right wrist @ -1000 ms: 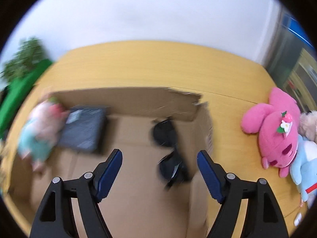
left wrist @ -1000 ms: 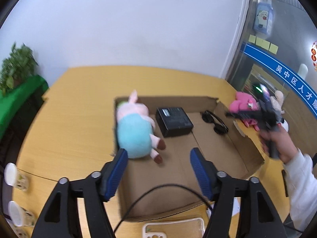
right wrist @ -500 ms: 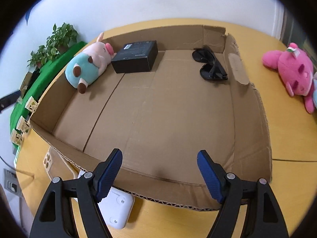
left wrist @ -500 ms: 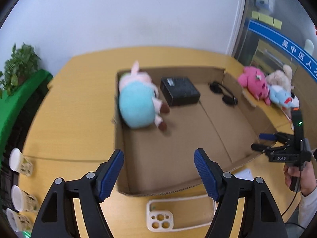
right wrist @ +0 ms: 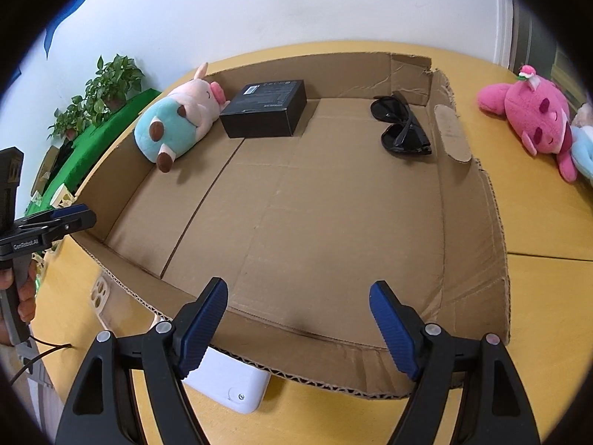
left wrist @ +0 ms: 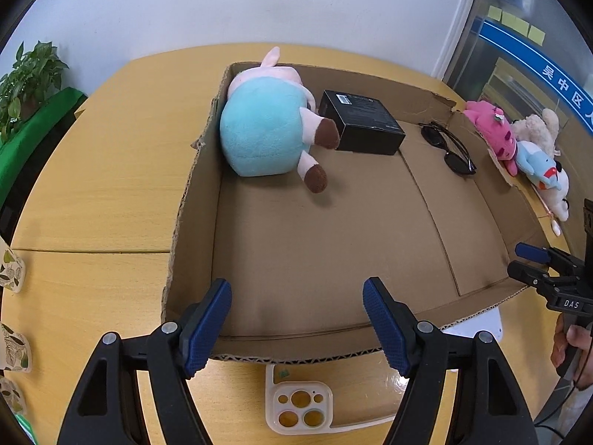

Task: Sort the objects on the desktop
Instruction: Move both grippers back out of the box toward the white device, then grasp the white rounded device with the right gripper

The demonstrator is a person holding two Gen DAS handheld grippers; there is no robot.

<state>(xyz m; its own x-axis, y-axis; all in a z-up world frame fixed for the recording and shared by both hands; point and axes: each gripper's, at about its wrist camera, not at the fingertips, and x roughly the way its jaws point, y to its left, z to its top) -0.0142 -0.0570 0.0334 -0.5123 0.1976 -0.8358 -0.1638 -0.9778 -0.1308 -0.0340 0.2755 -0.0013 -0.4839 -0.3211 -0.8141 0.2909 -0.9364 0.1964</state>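
While both tools hang above its near edge, the shallow cardboard box [left wrist: 281, 256] lies flat on the yellow wooden bench [left wrist: 111, 170] with its low walls up and most of its floor bare. Along its far wall lie three things: a plush pig [left wrist: 267, 122] in a light blue body at the left corner, a black carton [left wrist: 365, 122] just beside it with the pig's brown foot against it, and a pair of black sunglasses [left wrist: 448, 146] near the right wall, apart from the carton. Outside the box, on the bench by its near wall, lie a clear phone case [left wrist: 302, 404] with camera cut-outs and a white flat device [right wrist: 229, 383] partly tucked under the cardboard edge. Beyond the box's right wall a pink plush toy [right wrist: 533, 115] lies on the bench, with a light blue one [left wrist: 539, 165] and a cream one beside it.

The left hand-held gripper [left wrist: 296, 324] has its blue pads spread wide with nothing between them, over the box's near wall, the phone case just below. The right hand-held gripper [right wrist: 298, 328] is likewise spread and empty, over the near wall above the white device. Each shows at the edge of the other's view, gripped by a hand [left wrist: 572, 352].

Potted plants [right wrist: 107, 89] stand on a green ledge at the far left, against the white wall.
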